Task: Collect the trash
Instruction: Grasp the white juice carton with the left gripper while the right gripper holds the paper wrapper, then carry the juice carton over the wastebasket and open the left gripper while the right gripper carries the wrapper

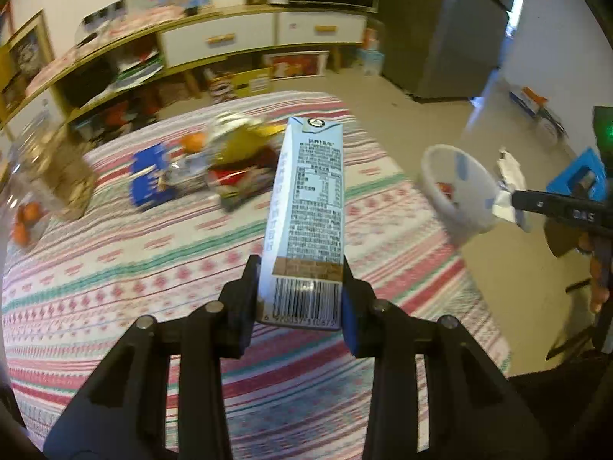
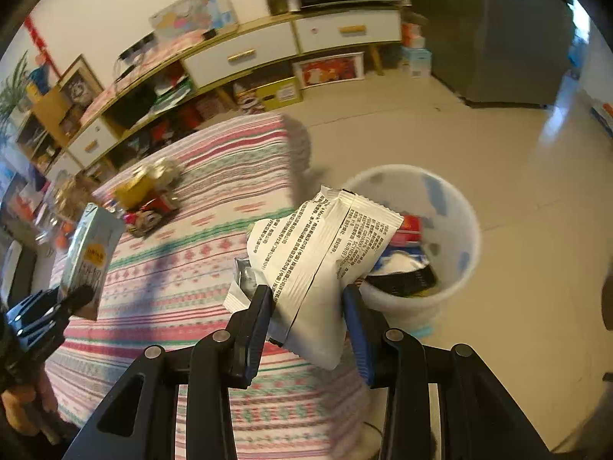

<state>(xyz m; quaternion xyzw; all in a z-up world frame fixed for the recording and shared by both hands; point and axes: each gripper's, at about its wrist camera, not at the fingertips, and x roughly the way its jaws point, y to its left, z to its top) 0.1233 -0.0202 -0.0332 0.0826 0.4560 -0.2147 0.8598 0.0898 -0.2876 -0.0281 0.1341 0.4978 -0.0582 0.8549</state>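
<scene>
Daylit room, strong fisheye bend, motion blur away from what you hold.

You get soft daylight from the right: the doorway (image 1: 515, 7) blows out white, and the floor (image 2: 551, 134) carries a pale glare streak in your right view. The carton (image 1: 306, 207) and the wrapper (image 2: 322, 253) read sharp, print legible, while the snack packets (image 1: 237, 161), the jar (image 1: 49, 168) and the bin (image 1: 456, 188) smear in your left view. A soft bluish shadow crosses the tablecloth (image 2: 161, 268). Shelves (image 1: 172, 50) bow hard, and black vignette fills the corners.
</scene>
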